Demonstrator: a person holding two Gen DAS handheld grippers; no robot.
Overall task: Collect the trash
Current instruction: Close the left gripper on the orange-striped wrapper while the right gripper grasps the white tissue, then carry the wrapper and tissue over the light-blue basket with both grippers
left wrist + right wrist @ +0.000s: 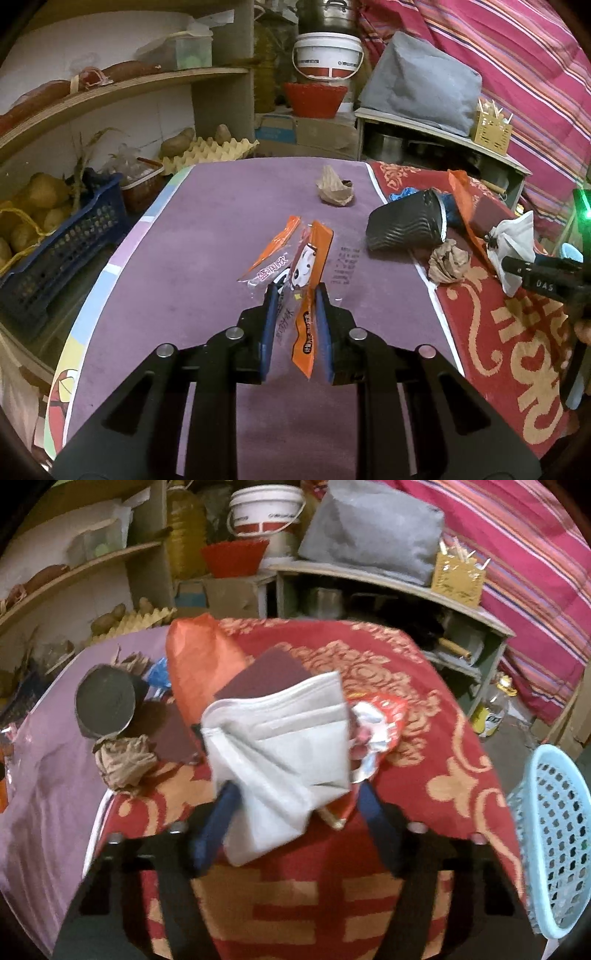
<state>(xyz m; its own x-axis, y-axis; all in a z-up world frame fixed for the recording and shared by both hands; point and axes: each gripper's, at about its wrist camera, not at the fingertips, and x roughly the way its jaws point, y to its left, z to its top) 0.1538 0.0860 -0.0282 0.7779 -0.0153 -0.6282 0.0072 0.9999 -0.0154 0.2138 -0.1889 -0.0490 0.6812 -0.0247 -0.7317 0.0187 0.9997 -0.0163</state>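
Two hand-held grippers in use. Left hand-held gripper (295, 291): jaws narrow, clamped on an orange snack wrapper (308, 280), which hangs clear above the purple counter (207, 258). Right hand-held gripper (295, 794): jaws partway in, white tissue (284, 746) between them; blur hides whether the pads press it. Black ribbed cup (406, 225) lies on its side at 2 o'clock from the wrapper, a crumpled brown paper (448, 264) just beside it. Another crumpled paper (334, 186) at 12 o'clock. Pale blue basket (554, 834) at 3 o'clock in the right view.
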